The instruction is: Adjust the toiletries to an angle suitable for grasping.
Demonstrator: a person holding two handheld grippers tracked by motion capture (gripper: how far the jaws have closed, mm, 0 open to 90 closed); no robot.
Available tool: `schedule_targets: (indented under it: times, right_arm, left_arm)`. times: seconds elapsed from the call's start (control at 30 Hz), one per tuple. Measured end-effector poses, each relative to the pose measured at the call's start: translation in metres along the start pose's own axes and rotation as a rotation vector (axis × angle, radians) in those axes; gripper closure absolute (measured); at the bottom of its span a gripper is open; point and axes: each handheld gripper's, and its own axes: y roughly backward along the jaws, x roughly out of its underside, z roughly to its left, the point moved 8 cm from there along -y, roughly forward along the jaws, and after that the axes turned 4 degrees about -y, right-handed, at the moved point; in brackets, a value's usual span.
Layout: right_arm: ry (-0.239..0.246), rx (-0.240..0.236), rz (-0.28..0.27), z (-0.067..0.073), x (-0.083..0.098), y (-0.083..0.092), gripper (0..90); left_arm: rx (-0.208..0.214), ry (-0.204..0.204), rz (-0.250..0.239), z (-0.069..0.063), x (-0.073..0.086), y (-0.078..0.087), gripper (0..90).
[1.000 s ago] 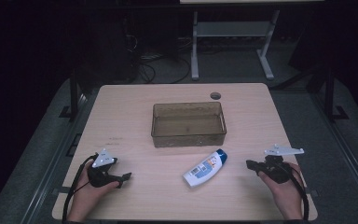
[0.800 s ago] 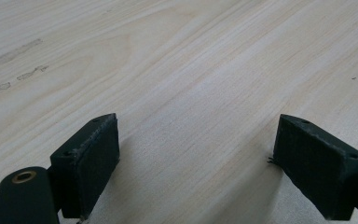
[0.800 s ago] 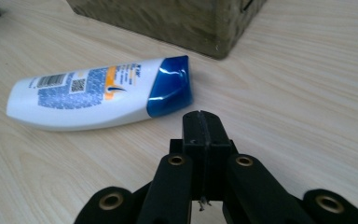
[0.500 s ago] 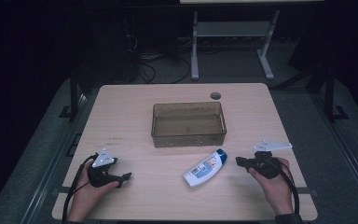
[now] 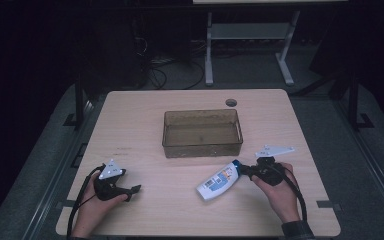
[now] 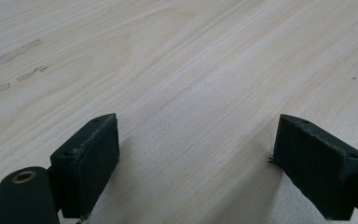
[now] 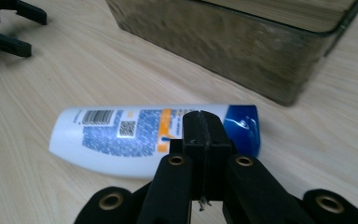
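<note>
A pale wood-grain counter [image 5: 145, 125] is seen from the high view, set in a dark room. Beyond its far edge, a tangle of cables [image 5: 160, 75] and the legs of a white stand [image 5: 245, 35] are made out on the grey floor. A small round hole [image 5: 231, 102] is cut near the counter's far edge.

At the left, the left gripper [image 5: 136, 188] is held low over the counter in a hand [image 5: 92, 210]. In the left gripper view its jaws are seen standing wide apart, with only bare wood between them.

In the middle of the counter a clear, brownish rectangular tub [image 5: 202, 133] is placed, nothing visible inside it.

Just in front of the tub, towards the right, a white bottle [image 5: 220, 180] is laid flat on its side. A blue cap [image 7: 243, 126] is fitted at one end, and a label with blue print, an orange band and a barcode is turned upward. Its long axis is set on a diagonal: the cap is pointed towards the far right, the flat base towards the near left.

At the right, the right gripper [image 5: 245, 170] is held just beside the cap end, its jaws pressed together on nothing.
</note>
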Motion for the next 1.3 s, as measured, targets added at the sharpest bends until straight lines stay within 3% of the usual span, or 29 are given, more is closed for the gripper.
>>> schedule_targets:
  times: [0.77,1.3]
  right_arm:
    - [0.055,-0.090,0.020,0.041,-0.020,-0.040,90.0]
    - [0.112,-0.156,0.093,0.077,-0.017,-0.078,90.0]
  left_arm:
    - [0.000,0.000,0.000,0.000,0.000,0.000,13.3]
    - [0.000,0.000,0.000,0.000,0.000,0.000,13.3]
